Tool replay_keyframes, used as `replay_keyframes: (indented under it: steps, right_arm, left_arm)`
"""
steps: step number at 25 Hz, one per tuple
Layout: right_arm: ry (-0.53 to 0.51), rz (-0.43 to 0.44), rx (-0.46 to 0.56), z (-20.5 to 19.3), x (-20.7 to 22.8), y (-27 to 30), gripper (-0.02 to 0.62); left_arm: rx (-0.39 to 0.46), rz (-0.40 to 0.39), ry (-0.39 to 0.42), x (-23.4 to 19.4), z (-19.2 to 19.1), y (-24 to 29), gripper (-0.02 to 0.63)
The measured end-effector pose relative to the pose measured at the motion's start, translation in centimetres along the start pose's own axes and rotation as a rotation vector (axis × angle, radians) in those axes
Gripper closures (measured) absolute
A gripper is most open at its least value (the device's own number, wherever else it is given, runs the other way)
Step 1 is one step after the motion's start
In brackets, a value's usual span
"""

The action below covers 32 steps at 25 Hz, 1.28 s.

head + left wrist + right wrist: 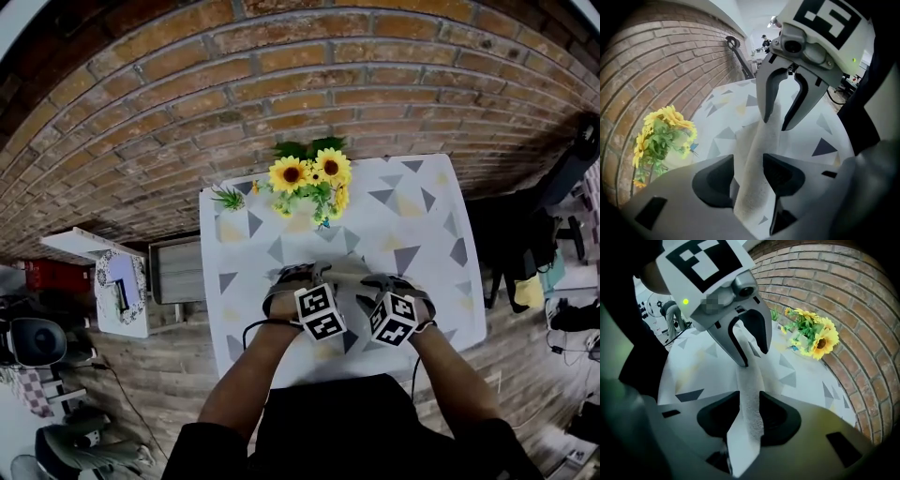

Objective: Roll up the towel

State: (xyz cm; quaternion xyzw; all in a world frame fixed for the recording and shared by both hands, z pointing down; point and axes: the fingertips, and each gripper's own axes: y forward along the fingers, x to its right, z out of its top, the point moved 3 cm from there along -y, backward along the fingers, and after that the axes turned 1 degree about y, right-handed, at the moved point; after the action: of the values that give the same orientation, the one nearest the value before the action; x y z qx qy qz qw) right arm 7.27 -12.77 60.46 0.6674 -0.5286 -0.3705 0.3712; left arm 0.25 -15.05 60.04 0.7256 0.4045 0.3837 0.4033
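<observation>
Soft fuzzy white cloth towel (758, 140), smooth matt cover on the surface (427, 239), rough red brick wall (281, 84) at 12 o'clock, dull grey plastic left claw (747, 178) and right claw (750, 420), wood floor (141, 375)

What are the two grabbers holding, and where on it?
The towel, one end each: the left gripper pinches one end between its jaws, and the right gripper pinches the other end.
</observation>
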Motion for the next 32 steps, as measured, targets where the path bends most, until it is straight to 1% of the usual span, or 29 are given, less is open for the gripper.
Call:
replay_keyframes:
  steps: [2, 5, 7, 9, 10, 12, 14, 18, 21, 23, 24, 26, 28, 32]
  right_arm:
    - [0.011, -0.012, -0.015, -0.1, 0.9, 0.4, 0.449]
    - [0.038, -0.023, -0.024, -0.2, 2.3, 0.9, 0.451]
    - [0.057, -0.033, -0.021, 0.0, 3.2, 1.0, 0.452]
    - [0.075, -0.044, -0.015, 0.1, 3.9, 1.2, 0.456]
    - [0.083, -0.050, -0.012, 0.2, 4.1, 1.2, 0.456]
    - [0.093, -0.061, -0.005, 0.3, 4.3, 1.0, 0.458]
    - [0.092, -0.067, 0.004, 0.3, 4.1, 0.6, 0.462]
    - [0.070, -0.050, 0.012, 0.4, 2.7, -0.2, 0.460]
    - [0.051, -0.048, -0.021, -0.5, 2.1, 0.3, 0.439]
    - [0.050, -0.071, -0.042, -1.0, 2.4, 1.0, 0.414]
    - [0.049, -0.091, -0.049, -1.1, 2.7, 1.3, 0.413]
    - [0.040, -0.139, -0.061, -1.1, 3.5, 1.7, 0.413]
    - [0.035, -0.166, -0.081, -1.4, 4.1, 2.3, 0.414]
    - [0.040, -0.149, -0.100, -2.0, 4.1, 3.1, 0.442]
  left_arm:
    - [0.021, -0.009, 0.012, 0.2, 0.3, -0.4, 0.394]
    - [0.043, -0.064, 0.060, 1.7, 0.9, -0.7, 0.394]
    - [0.025, -0.082, 0.100, 2.7, 1.0, -0.2, 0.394]
    - [-0.007, -0.070, 0.133, 3.0, 0.7, 0.8, 0.393]
    - [-0.020, -0.061, 0.137, 3.0, 0.5, 1.3, 0.393]
    - [-0.030, -0.048, 0.118, 2.6, 0.2, 2.1, 0.393]
    - [-0.017, -0.040, 0.083, 1.9, 0.4, 2.4, 0.393]
    - [0.009, -0.037, 0.019, 0.4, 0.6, 2.6, 0.393]
    - [0.033, -0.030, -0.041, -0.8, 0.9, 2.5, 0.393]
    - [0.050, -0.016, -0.081, -1.5, 1.0, 2.6, 0.393]
    - [0.056, -0.007, -0.095, -1.8, 1.0, 2.6, 0.393]
    - [0.061, 0.012, -0.100, -2.2, 1.2, 2.7, 0.393]
    - [0.052, 0.024, -0.081, -2.3, 1.2, 2.9, 0.393]
    - [0.023, 0.017, -0.011, -1.6, 1.3, 3.0, 0.394]
